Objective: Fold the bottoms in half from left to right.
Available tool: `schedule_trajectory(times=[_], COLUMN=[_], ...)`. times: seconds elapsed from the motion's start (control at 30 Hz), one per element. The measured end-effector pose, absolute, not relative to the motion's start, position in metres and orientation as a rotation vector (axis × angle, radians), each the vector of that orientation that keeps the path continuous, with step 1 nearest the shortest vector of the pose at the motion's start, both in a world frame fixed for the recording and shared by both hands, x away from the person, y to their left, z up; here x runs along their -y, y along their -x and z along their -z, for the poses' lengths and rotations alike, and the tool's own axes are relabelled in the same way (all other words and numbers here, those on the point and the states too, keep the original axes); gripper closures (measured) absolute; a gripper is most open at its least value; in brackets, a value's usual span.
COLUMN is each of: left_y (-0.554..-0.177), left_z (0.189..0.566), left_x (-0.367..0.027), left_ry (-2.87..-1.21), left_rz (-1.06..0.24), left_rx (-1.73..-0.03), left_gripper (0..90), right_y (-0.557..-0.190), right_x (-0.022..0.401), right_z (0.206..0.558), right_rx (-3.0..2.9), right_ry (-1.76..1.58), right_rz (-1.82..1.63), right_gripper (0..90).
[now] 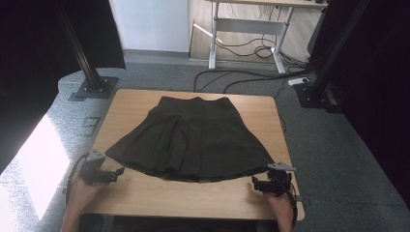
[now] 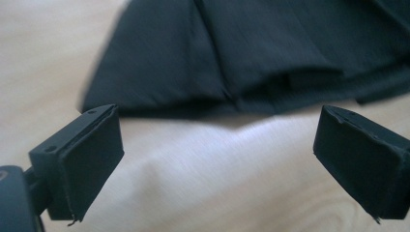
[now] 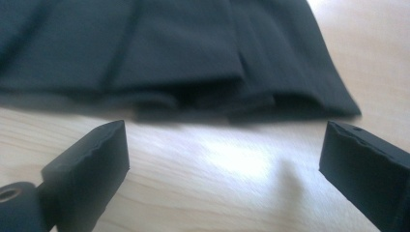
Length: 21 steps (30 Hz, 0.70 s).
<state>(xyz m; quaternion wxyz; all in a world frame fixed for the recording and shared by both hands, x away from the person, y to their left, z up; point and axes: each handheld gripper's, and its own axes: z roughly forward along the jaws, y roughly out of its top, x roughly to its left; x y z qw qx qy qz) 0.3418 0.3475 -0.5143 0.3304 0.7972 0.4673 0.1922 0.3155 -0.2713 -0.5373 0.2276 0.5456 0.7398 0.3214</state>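
Note:
A black pleated skirt (image 1: 191,137) lies flat on the wooden table (image 1: 193,193), waistband at the far side, hem toward me. My left gripper (image 1: 116,173) rests on the table just short of the hem's left corner, jaws wide apart and empty. In the left gripper view the skirt (image 2: 251,53) lies a little beyond the open left gripper (image 2: 217,159). My right gripper (image 1: 257,183) sits by the hem's right corner, also open. The right gripper view has the hem (image 3: 193,96) just ahead of the right gripper (image 3: 225,169), with bare wood between the pads.
The table's near edge (image 1: 193,215) runs just behind both hands. Black frame posts (image 1: 80,53) stand at the far left and far right on grey carpet. A white desk frame (image 1: 246,29) and cables lie beyond the table.

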Motion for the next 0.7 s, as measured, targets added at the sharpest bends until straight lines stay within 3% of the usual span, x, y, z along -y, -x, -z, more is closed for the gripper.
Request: schedule_trajectory(times=[0.37, 0.7], left_y=[-0.419, -0.468], left_z=[0.499, 0.535], left_x=[-0.333, -0.319], left_ry=[-2.124, -2.19], left_rz=[-0.499, -0.478], left_rx=[-1.207, -1.247], left_gripper=[6.4, 10.6], right_y=[-0.334, -0.367], right_x=[0.207, 0.162], right_z=[0.506, 0.53], right_rx=[-2.154, -2.212], right_ry=[-1.372, -1.387], right_rz=[-0.997, -0.94], right_gripper=[6.6, 9.4])
